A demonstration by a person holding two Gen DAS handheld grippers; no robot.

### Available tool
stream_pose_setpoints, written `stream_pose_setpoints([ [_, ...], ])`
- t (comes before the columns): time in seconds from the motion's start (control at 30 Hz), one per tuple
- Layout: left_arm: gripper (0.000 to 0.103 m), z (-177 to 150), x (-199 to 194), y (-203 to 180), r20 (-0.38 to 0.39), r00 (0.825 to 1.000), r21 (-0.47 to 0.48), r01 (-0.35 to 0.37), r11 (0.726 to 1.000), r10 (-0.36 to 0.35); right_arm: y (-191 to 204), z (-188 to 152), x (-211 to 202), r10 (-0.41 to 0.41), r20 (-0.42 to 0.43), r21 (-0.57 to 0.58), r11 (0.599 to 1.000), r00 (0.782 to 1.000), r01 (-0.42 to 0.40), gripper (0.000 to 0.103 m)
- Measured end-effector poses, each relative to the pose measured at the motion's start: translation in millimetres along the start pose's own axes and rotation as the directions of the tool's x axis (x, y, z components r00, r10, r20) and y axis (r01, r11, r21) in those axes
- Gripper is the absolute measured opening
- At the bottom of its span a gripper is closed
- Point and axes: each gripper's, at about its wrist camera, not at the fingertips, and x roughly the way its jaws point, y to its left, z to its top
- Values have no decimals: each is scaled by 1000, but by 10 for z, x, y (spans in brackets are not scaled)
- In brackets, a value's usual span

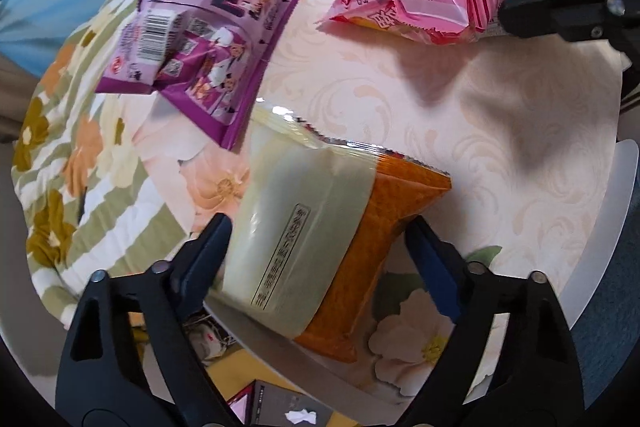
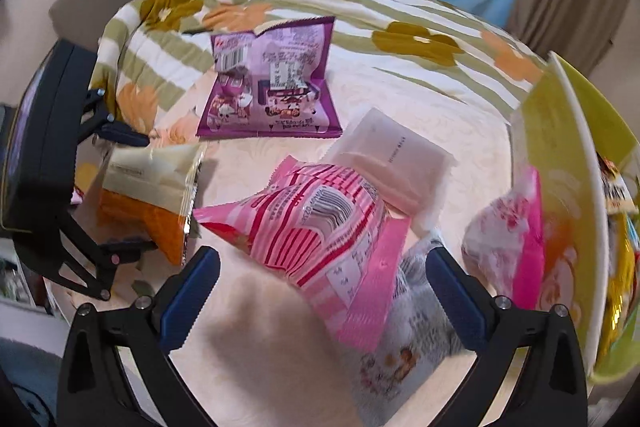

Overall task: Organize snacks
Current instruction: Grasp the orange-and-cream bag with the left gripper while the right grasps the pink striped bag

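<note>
The left gripper (image 1: 318, 227) is pointed steeply down at the tabletop, its jaws set either side of the cream and orange packet (image 1: 316, 239). The left finger seems to touch the packet's cream edge, while a gap is seen at the right finger, so nothing is pressed between them. In the right wrist view this same gripper (image 2: 132, 193) is seen at the left, straddling the packet from the side.

The packet is a glossy, pillow-shaped film bag with a crimped, saw-toothed seam, lying on a smooth cloth (image 1: 500, 147) printed with pale scrolls and flowers. Up and left of it lie two purple packets (image 1: 208, 43), overlapping, flat and shiny (barcode side up).

Further right, the right gripper (image 2: 324, 285) is also tilted downward, jaws wide, with the puffy pink striped packet (image 2: 320, 227) lying between the fingers but apart from both blue ribbed pads. Partly under it a grey-white packet (image 2: 416, 331) is seen, and behind it a flat, matt white sachet (image 2: 396, 163). At the far right a pink and white floral packet (image 2: 508, 247) rests against the wall of a yellow-green bin (image 2: 560, 131).
</note>
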Motion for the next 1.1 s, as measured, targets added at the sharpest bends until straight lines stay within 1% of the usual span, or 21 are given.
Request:
stream_pose_setpoints([
  [0.07,77,40,19,1,-9,1000,-4,10,1000,-10,9,21,45,7,-6,-32,999,1000,-7,103],
  [0.1,76,55,26,6,-12,1000,-10,12,1000,-12,18,29,63,12,-6,-48,999,1000,-13,103],
  [0.17,65,90,36,13,-19,1000,-26,2,1000,-3,36,37,96,22,-7,-76,997,1000,-22,103],
  [0.3,63,129,25,74,-16,1000,-87,23,996,-25,70,59,198,28,-21,-124,992,999,-30,103],
  [0.43,61,138,21,143,-13,999,-137,28,990,-30,65,98,288,49,-28,-135,990,998,-52,103],
  [0.57,61,145,23,144,-15,1000,-164,18,986,-20,77,132,385,56,-35,-160,985,998,-61,103],
  [0.7,61,154,13,129,-18,999,-200,39,979,-43,100,146,492,56,-44,-195,979,997,-63,102],
  [0.77,61,145,6,116,-20,999,-212,38,977,-43,97,152,513,55,-41,-201,978,998,-62,95],
  [0.8,61,137,-1,114,-20,999,-218,42,975,-47,93,155,514,57,-39,-203,977,998,-63,93],
  [0.87,61,110,-14,111,-17,998,-230,51,972,-56,83,157,507,58,-32,-202,977,998,-63,86],
  [0.9,61,90,-20,112,-15,998,-237,56,970,-61,75,155,506,61,-32,-197,978,998,-67,84],
  [0.93,61,74,-35,106,-12,998,-245,59,968,-64,67,152,506,63,-31,-192,979,998,-68,81],
  [1.1,60,-15,-124,93,6,997,-270,77,960,-79,68,131,453,69,-25,-166,984,997,-72,75],
])
